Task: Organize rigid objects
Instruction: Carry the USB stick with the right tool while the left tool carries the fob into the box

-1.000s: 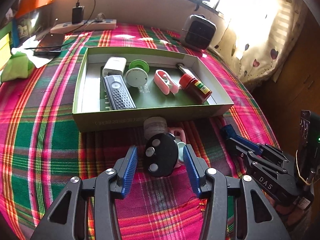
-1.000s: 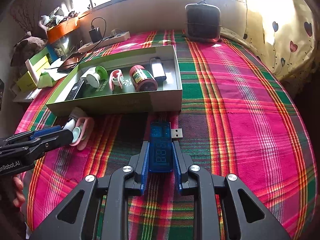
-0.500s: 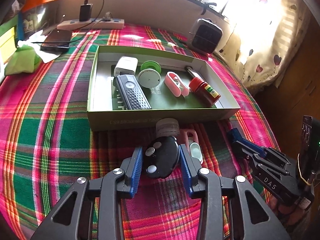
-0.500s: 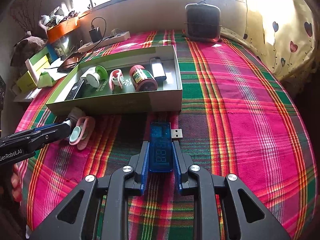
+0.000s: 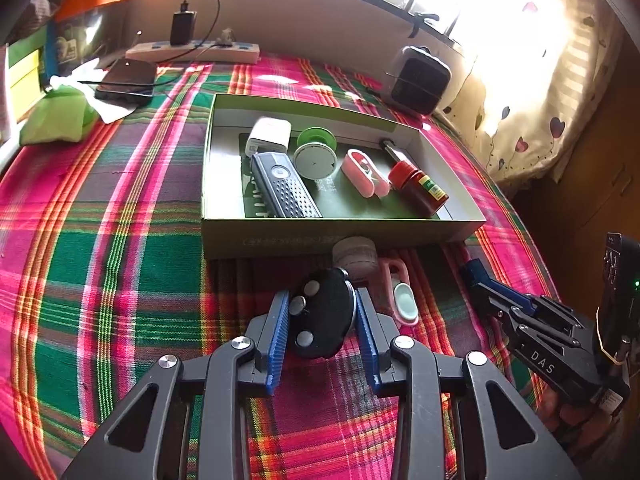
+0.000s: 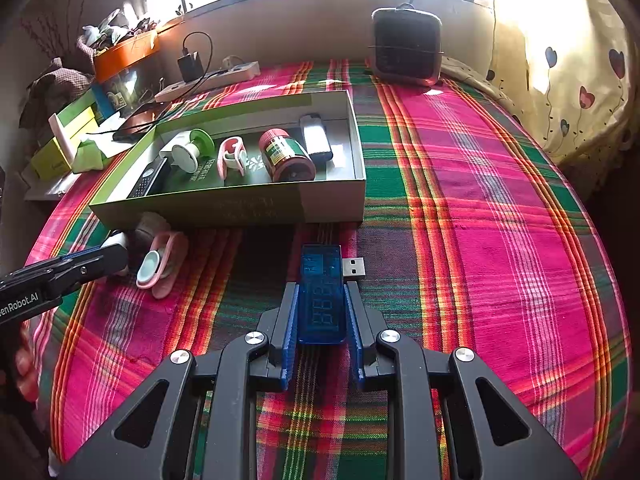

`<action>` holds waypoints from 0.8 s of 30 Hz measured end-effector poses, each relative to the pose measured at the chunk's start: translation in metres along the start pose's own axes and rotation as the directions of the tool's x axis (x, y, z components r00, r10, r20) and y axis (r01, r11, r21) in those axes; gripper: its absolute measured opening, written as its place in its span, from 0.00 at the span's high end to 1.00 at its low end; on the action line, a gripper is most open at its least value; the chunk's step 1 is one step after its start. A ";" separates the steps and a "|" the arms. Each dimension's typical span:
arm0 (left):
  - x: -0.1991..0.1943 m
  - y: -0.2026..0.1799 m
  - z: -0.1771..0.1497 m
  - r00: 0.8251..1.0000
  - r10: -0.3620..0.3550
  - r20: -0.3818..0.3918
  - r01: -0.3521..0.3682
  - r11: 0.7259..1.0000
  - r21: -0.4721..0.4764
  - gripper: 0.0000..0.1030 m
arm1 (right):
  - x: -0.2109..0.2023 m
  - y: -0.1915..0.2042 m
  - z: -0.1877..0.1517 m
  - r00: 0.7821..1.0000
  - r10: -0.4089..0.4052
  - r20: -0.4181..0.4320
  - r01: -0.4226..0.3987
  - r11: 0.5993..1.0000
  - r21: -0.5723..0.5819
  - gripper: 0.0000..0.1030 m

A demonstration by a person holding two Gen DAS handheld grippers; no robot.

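A black round device with silver buttons lies on the plaid cloth just in front of the green box. My left gripper is closing on it, and both blue pads touch its sides. The right wrist view shows that gripper at the left edge. My right gripper is shut on a blue see-through USB meter, whose plug sticks out to the right. The box holds a black remote, a white charger, a green spool, a pink clip, a red jar and a lighter.
A pink clip with a pale green case and a small white jar lie against the box front. A small heater, a power strip, a phone and a green pouch sit further back.
The left jaws have narrowed from wide apart to touching the black round device. The right gripper and the USB meter have not moved.
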State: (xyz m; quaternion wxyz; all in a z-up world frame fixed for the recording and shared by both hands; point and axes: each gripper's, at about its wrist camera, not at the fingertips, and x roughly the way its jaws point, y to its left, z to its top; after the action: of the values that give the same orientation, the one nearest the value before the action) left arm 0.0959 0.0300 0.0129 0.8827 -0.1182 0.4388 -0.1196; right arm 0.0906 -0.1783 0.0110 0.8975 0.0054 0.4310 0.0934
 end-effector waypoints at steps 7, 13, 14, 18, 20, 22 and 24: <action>-0.001 -0.001 -0.001 1.000 0.004 0.000 -0.004 1.000 0.001 0.70 | 0.000 0.000 0.000 1.000 -0.001 0.000 0.001 1.000 -0.001 0.78; -0.006 -0.001 0.000 1.000 0.010 0.011 -0.010 1.000 0.002 0.70 | 0.000 0.001 0.000 1.000 -0.002 0.001 0.002 1.000 -0.001 0.78; -0.008 -0.001 0.000 1.000 0.011 0.016 -0.011 1.000 0.003 0.70 | 0.000 0.000 0.000 1.000 -0.003 0.002 0.003 1.000 0.000 0.78; -0.012 -0.003 0.001 1.000 0.011 0.025 -0.012 1.000 0.009 0.70 | -0.003 -0.001 0.000 1.000 -0.005 0.014 0.005 1.000 0.003 0.78; -0.015 -0.004 0.002 0.999 0.011 0.032 -0.012 1.000 0.014 0.70 | -0.005 0.000 0.000 1.000 -0.005 0.018 0.005 1.000 -0.004 0.78; -0.018 -0.006 0.003 0.999 0.011 0.038 -0.012 1.000 0.019 0.70 | -0.006 0.000 0.000 1.000 -0.003 0.021 0.003 1.000 -0.007 0.78; -0.021 -0.008 0.004 0.999 0.012 0.046 -0.013 1.000 0.023 0.70 | -0.009 0.000 0.001 1.000 0.000 0.028 0.001 1.000 -0.009 0.78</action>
State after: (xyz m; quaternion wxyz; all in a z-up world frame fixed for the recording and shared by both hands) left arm 0.0863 0.0299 0.0333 0.8946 -0.1080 0.4176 -0.1165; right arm 0.0857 -0.1794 0.0187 0.9035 0.0025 0.4178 0.0951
